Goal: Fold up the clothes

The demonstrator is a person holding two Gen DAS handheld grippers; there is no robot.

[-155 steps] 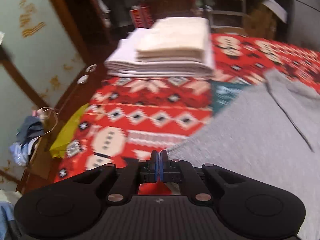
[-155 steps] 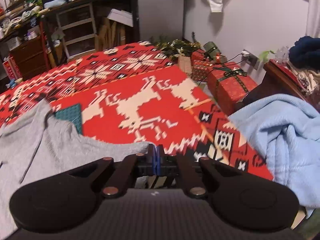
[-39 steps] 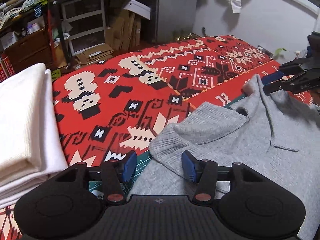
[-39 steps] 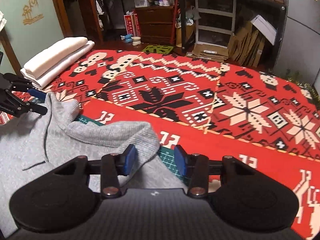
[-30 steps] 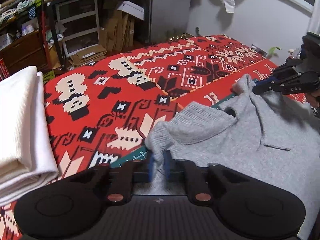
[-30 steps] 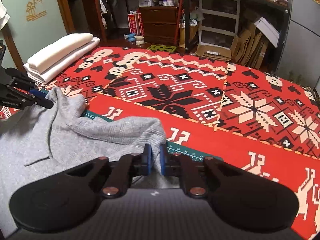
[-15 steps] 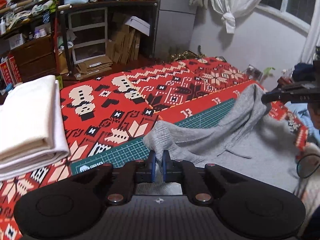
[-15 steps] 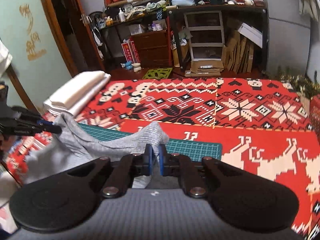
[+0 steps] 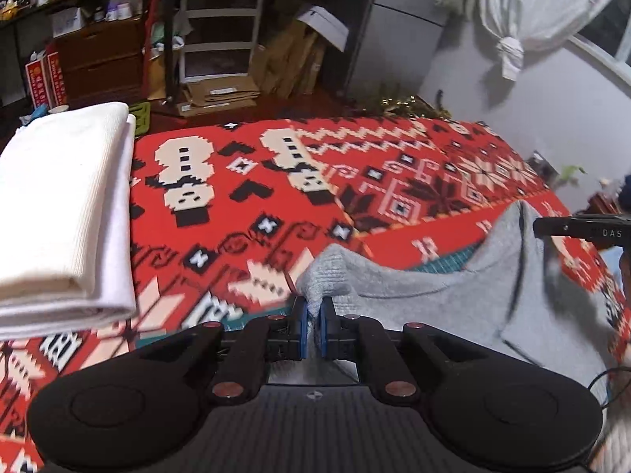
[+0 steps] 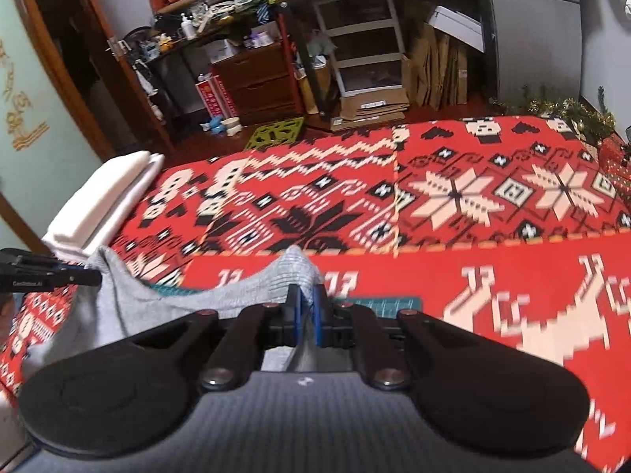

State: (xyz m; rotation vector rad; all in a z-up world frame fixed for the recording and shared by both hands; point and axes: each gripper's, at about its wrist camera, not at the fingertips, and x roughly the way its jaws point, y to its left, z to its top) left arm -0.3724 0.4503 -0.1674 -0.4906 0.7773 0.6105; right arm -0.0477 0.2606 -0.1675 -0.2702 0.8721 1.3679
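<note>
Farthest left, a stack of folded white cloths (image 9: 63, 213) is lying on the red patterned blanket (image 9: 244, 205), well apart from the work. Next comes the left gripper (image 9: 311, 315), whose blue pads are pressing nearly together with a ribbed corner of the grey sweater (image 9: 426, 299) pinched between them, the knit bunching up just above the jaws. From that corner the sweater is running rightward in a sagging span, hanging clear of the green cutting mat (image 9: 445, 264) that is peeking out beneath it, and it is ending at the right gripper (image 10: 303, 307), which is likewise closed down on the opposite ribbed corner, grey fabric poking up between its pads. In the right wrist view the left gripper's dark fingers are showing at the far left edge with the cloth draping away from them, so the garment's held edge is lying across the line between the two tools, and its body is trailing down and back toward the person. Each hand is owning its own corner, neither nearer than the other. The coming move looks likely to turn on that shared edge: both corners probably need carrying the same way, forward over the blanket, keeping the span taut so the fold lands square.
</note>
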